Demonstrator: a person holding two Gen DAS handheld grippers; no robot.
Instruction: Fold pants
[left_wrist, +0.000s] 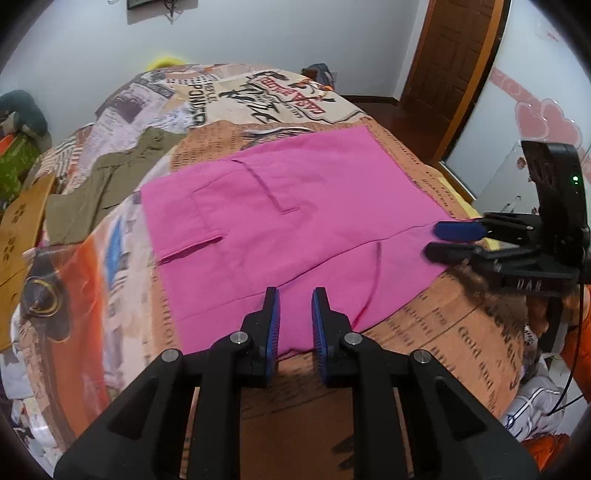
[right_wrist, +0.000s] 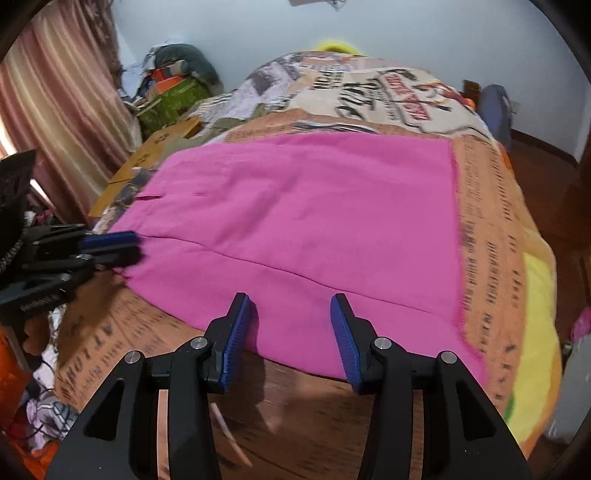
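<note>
One garment in play: pink pants (left_wrist: 295, 221), lying flat on the bed (left_wrist: 443, 332) near its front edge, over the newspaper-print cover (right_wrist: 491, 236). Folded at least once already, judging by the compact rectangle and the layered seam line running across it; pocket slit and flap visible on the upper layer. Surface smooth, edges roughly squared. Exact layer count hard to read through the fisheye, possibly one lengthwise fold only. Remaining, by estimate: one or two crosswise folds to bring it down to a stackable size.

Left gripper (left_wrist: 295, 314) hovering at the near hem, jaws parted a little, nothing between them. Right gripper (right_wrist: 291, 325) at the near edge further along, jaws spread wider, likewise holding nothing, cloth seen between the pads but not pinched.

Olive garment (left_wrist: 107, 192) lying further back on the bed, apart from the pink one. Cardboard box (right_wrist: 147, 162) beside the bed.
</note>
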